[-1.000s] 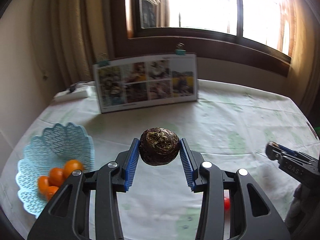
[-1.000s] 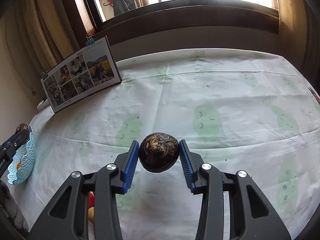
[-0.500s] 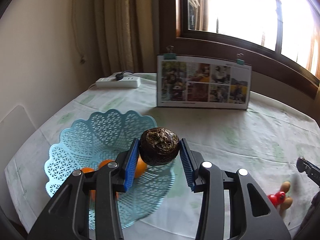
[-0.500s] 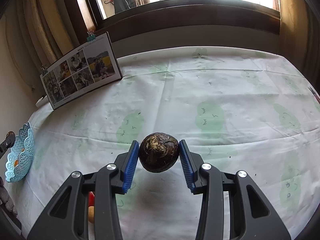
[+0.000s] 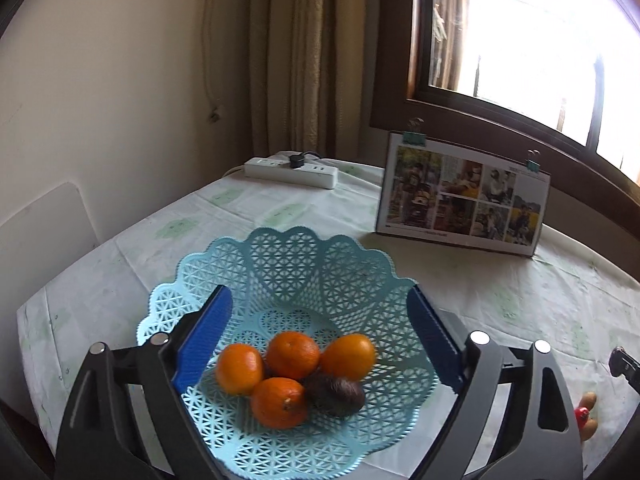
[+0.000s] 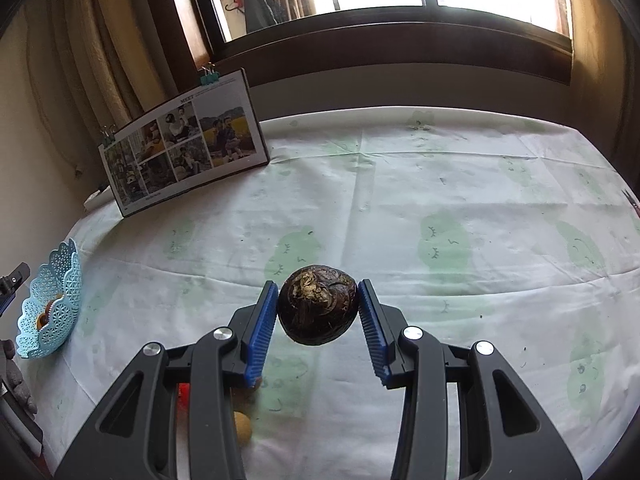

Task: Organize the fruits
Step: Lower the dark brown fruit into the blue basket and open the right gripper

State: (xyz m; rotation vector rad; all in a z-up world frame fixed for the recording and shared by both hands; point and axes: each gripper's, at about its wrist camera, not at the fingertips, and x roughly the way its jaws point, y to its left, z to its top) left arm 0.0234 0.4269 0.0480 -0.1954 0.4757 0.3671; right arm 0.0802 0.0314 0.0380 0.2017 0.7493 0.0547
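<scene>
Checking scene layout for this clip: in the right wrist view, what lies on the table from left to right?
Blue lattice basket → photo board → dark brown fruit held in the right gripper.

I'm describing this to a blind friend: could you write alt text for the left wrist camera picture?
An open left gripper hangs over a light blue lattice basket holding four oranges and one dark brown fruit. The basket sits on a pale tablecloth, with a photo board and a white power strip behind, near a bright window.
</scene>
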